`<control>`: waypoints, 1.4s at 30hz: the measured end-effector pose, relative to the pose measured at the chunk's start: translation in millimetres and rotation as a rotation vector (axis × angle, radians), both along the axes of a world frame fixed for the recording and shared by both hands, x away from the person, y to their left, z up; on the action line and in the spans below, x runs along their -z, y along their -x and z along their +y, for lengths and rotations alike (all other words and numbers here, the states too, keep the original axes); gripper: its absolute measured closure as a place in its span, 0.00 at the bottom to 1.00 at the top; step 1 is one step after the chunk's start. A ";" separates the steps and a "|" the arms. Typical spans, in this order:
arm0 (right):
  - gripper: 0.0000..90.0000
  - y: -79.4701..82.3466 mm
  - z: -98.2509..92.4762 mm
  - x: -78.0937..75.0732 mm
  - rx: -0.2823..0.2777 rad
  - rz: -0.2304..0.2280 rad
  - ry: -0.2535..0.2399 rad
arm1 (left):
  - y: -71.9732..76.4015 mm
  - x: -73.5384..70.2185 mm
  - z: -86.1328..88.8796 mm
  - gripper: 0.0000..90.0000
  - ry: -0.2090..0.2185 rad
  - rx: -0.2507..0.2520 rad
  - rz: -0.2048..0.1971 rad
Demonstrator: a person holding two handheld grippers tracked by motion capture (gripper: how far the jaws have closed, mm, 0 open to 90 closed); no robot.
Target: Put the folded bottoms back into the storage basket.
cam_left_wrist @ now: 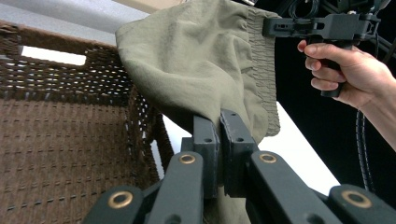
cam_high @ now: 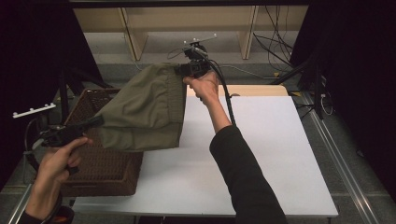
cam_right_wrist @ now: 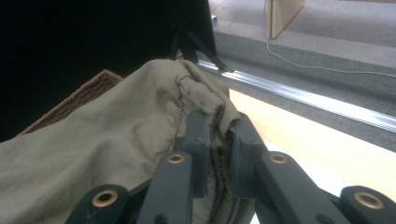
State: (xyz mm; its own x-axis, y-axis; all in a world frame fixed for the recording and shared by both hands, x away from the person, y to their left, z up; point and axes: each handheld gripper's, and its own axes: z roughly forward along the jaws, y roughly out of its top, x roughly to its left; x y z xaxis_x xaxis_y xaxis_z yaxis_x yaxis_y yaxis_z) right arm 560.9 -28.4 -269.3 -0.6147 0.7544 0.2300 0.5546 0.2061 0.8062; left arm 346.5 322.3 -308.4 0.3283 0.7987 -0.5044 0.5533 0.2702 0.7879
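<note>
An olive green garment [cam_high: 144, 107] with an elastic band hangs stretched in the air between both grippers, over the left part of the white table [cam_high: 261, 154] and the basket. My left gripper [cam_high: 95, 122] pinches one corner of the cloth [cam_left_wrist: 196, 60] at the lower left, its jaws shut on the fabric. My right gripper [cam_high: 181, 70], held high at the back, is shut on the gathered elastic edge [cam_right_wrist: 205, 100]. In the left gripper view the right gripper [cam_left_wrist: 275, 25] and its hand show at the top right.
A brown wicker basket [cam_high: 100, 163] stands at the table's left edge, under the cloth; its woven wall [cam_left_wrist: 60, 135] fills the left of the left gripper view. A wooden board [cam_high: 254, 90] lies at the table's far end. Cables trail on the floor behind.
</note>
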 end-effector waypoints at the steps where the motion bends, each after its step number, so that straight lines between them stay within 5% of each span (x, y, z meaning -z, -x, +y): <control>1: 0.89 -0.3 2.7 0.0 -0.003 -0.001 -0.001 | 0.7 -0.1 2.9 0.95 0.002 -0.003 -0.001; 42: 0.89 9.4 94.4 7.7 -0.080 0.005 -0.004 | 27.5 -4.1 84.4 0.95 0.019 -0.104 0.012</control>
